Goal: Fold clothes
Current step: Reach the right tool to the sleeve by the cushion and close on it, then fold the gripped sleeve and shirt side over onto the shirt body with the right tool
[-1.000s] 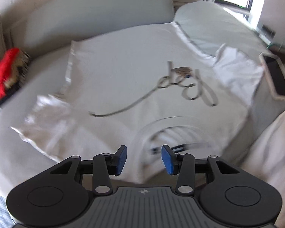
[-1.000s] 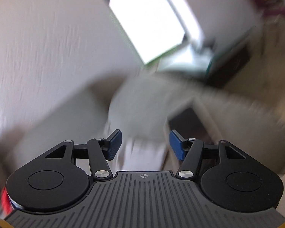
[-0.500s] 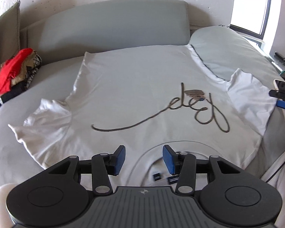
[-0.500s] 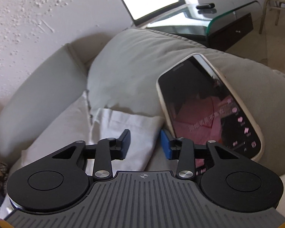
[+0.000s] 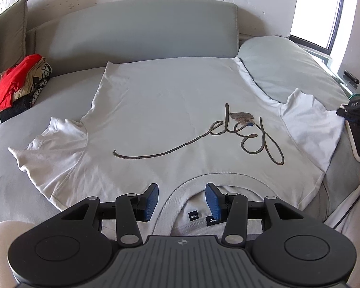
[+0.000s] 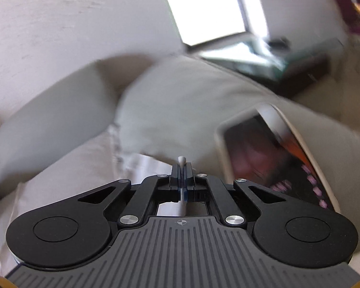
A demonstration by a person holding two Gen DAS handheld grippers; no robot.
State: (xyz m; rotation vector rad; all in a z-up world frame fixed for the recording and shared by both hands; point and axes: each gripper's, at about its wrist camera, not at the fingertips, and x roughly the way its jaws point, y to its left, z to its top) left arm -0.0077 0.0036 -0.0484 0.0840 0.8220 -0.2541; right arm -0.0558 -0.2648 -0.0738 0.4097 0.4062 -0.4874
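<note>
My right gripper has just closed, pinching the T-shirt sleeve beside a phone. My left gripper hangs half open above the collar, holding nothing.

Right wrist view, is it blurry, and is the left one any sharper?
Right wrist view: motion-smeared across the phone and window, though the right gripper, shut on a white fabric fold, stays crisp. Left wrist view: sharp white T-shirt, fisheye-bent edges, overexposed window.
</note>
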